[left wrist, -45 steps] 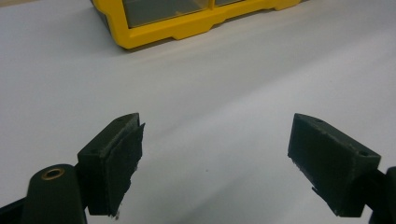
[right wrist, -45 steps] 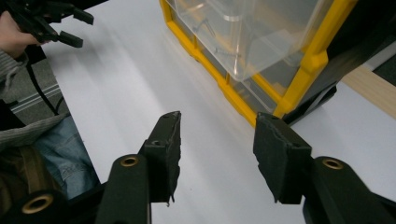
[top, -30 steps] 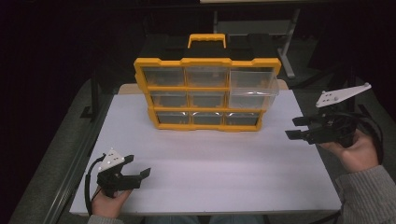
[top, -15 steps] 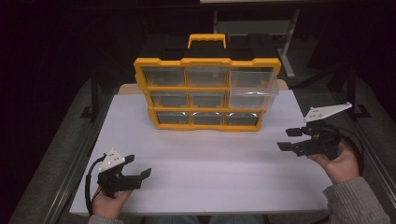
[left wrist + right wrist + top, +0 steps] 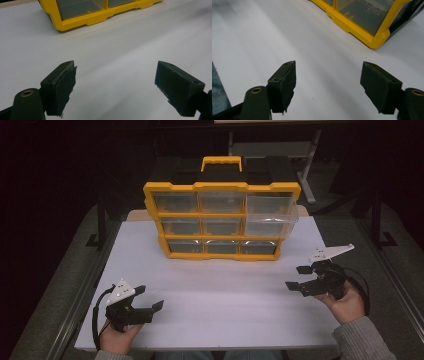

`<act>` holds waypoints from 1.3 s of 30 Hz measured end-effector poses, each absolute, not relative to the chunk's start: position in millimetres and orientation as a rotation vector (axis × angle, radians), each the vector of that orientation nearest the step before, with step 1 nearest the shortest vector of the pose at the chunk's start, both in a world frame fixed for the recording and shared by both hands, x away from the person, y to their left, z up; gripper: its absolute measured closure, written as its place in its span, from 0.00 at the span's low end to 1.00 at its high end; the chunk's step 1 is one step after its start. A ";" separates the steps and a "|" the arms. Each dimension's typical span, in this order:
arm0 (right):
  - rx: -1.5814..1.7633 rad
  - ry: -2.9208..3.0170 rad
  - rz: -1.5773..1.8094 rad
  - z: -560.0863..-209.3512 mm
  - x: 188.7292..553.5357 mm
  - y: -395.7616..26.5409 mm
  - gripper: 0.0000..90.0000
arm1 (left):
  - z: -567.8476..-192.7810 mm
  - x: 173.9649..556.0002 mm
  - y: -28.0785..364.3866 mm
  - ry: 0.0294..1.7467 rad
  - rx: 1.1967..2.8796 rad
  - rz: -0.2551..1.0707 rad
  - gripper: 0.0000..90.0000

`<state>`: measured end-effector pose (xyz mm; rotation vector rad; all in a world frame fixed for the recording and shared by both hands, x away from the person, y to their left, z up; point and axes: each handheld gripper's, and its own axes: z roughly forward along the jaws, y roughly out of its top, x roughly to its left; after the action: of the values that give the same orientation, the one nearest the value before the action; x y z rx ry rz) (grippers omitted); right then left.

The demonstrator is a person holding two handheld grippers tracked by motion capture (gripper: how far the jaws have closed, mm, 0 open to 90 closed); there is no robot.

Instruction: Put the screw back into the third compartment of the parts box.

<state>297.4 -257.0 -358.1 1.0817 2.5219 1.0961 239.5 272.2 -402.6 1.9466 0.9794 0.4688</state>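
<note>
A yellow organiser [image 5: 222, 186] with clear drawers and a black back stands upright at the far middle of the white table [image 5: 225, 290]. Its large right-hand drawer [image 5: 267, 215] sticks out a little from the frame. My left gripper [image 5: 149, 298] rests low at the near left, open, with bare table between its jaws [image 5: 116, 67]. My right gripper [image 5: 297, 278] hovers at the near right, pointing left. Its jaws have just been opening and stand wide with nothing between them [image 5: 329, 65]. The organiser's lower corner [image 5: 367, 32] lies ahead of it.
The table's near edge runs just behind both hands, and its side edges drop to dark grey floor. A tan board [image 5: 134, 215] peeks out behind the organiser's left side. A metal stand [image 5: 310, 165] is behind the table.
The right gripper has come down toward the table and a little nearer to me, and its jaws have spread wider. The left gripper has stayed put.
</note>
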 end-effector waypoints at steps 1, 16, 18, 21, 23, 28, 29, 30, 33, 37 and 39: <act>1.085 2.523 1.087 -360.2 297.4 -255.8 0.28 | -402.2 239.7 272.4 0.971 1.961 0.471 0.18; 1.122 2.461 1.145 -391.0 296.5 -250.7 0.24 | -402.0 238.8 265.0 0.954 1.955 0.453 0.17; 1.125 2.458 1.137 -393.5 296.9 -250.0 0.22 | -402.0 239.2 264.4 0.945 1.967 0.449 0.17; 1.130 2.443 1.152 -396.0 296.0 -249.6 0.22 | -402.2 239.0 261.6 0.947 1.958 0.443 0.17; 1.137 2.439 1.163 -398.3 294.9 -248.5 0.22 | -401.7 239.5 261.7 0.932 1.975 0.448 0.17; 1.145 2.442 1.154 -405.8 293.0 -244.6 0.21 | -402.0 239.3 259.9 0.933 1.976 0.439 0.17; 1.145 2.437 1.155 -406.5 292.5 -244.5 0.21 | -402.3 238.8 259.3 0.943 1.970 0.431 0.17; 1.150 2.434 1.159 -406.9 291.7 -244.6 0.21 | -402.5 239.0 259.0 0.942 1.969 0.432 0.17; 1.145 2.424 1.176 -407.9 289.7 -245.0 0.21 | -403.0 239.5 258.8 0.932 1.975 0.435 0.17; 1.148 2.412 1.178 -409.5 285.7 -242.4 0.20 | -403.2 239.8 258.3 0.924 1.979 0.427 0.17; 1.150 2.414 1.170 -410.7 284.1 -241.2 0.20 | -402.9 239.5 258.2 0.921 1.976 0.428 0.17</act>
<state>284.1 -241.2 -410.7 1.1496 2.4137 1.1699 239.5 258.2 -402.9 1.9765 0.9208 0.4282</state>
